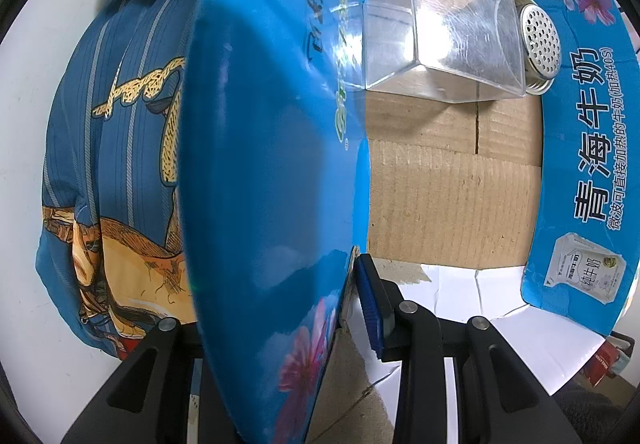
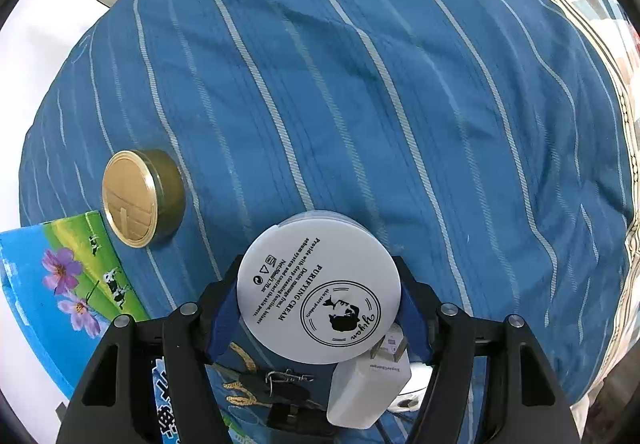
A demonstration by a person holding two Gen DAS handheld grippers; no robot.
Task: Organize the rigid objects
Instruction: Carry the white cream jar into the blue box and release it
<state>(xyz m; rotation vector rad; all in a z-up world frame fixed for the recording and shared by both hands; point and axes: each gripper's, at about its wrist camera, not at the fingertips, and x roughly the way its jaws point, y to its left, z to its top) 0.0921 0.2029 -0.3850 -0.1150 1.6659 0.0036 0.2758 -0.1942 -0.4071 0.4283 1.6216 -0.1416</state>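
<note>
Left wrist view: left gripper (image 1: 352,308) clamped on a flap of the blue carton (image 1: 264,163); a clear shaker (image 1: 444,39) lies inside.

Right wrist view: right gripper (image 2: 318,308) closed around a white cream jar (image 2: 318,284) above the striped bedspread (image 2: 360,83); gold tin (image 2: 140,197) beside the carton.

Box floor (image 1: 452,195) open near side; shaker (image 1: 452,39) blocks far end, flaps (image 1: 264,163) wall both sides; bedspread (image 2: 380,83) bare beyond gold tin (image 2: 142,197).
</note>
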